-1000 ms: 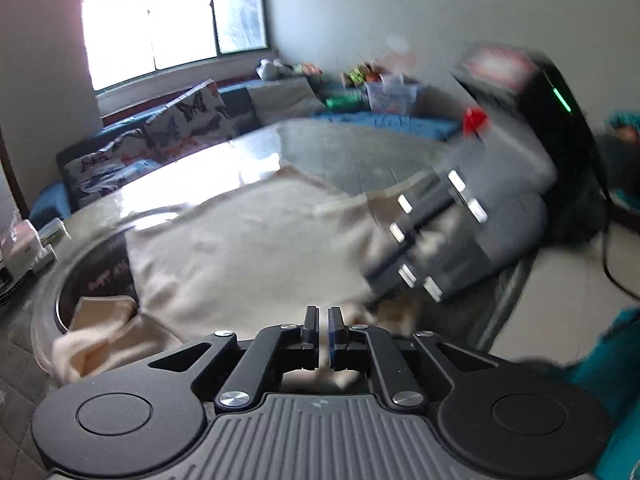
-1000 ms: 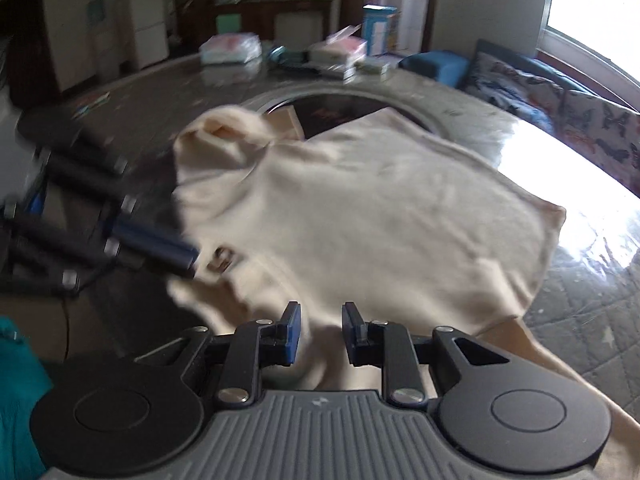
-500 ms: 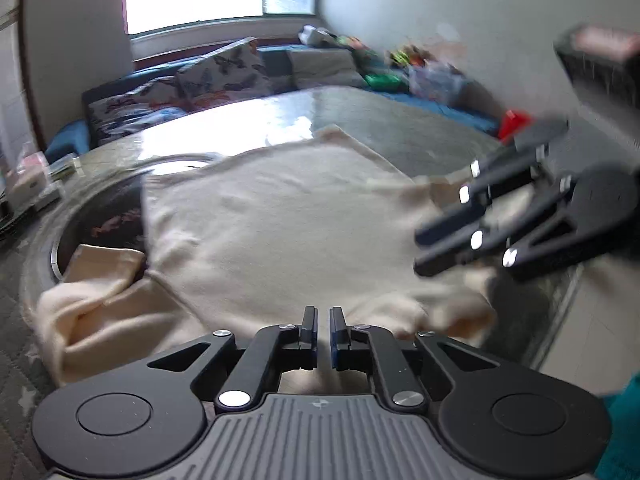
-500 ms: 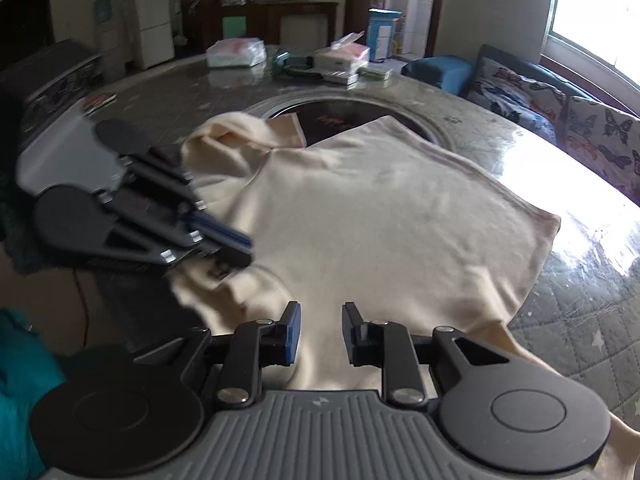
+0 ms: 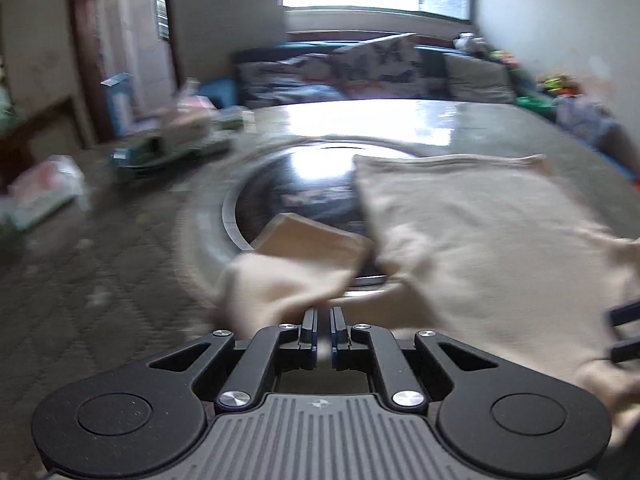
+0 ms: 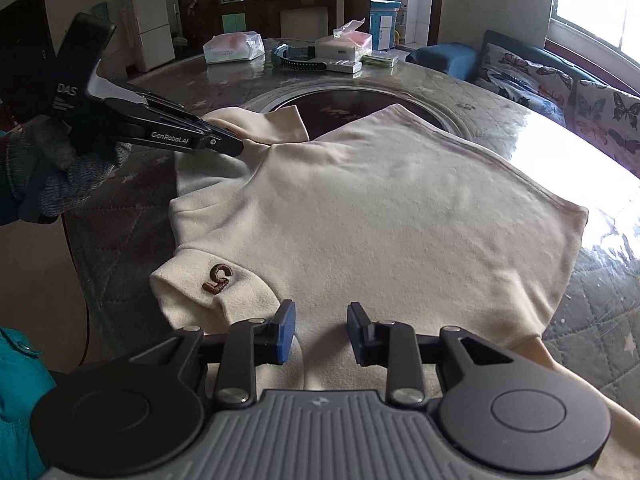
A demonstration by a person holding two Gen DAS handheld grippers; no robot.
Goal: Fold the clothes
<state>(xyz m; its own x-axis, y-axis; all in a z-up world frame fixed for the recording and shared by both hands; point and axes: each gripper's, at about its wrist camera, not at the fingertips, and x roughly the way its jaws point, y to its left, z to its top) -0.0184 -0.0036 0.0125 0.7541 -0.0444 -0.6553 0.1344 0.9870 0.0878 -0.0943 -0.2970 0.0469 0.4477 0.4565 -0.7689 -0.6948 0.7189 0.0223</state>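
At the bottom of the right wrist view the right gripper [image 6: 321, 330] hovers over the near edge of the cream sweater [image 6: 400, 216]; its jaws have just been opening and stand apart, cloth under them but not pinched. The sweater lies flat mid-frame across the round table [image 6: 520, 108]. In the upper left, the left gripper [image 6: 236, 146], jaws together, reaches the sleeve [image 6: 276, 124]; a thin pinch there could slip and bunch the sleeve.
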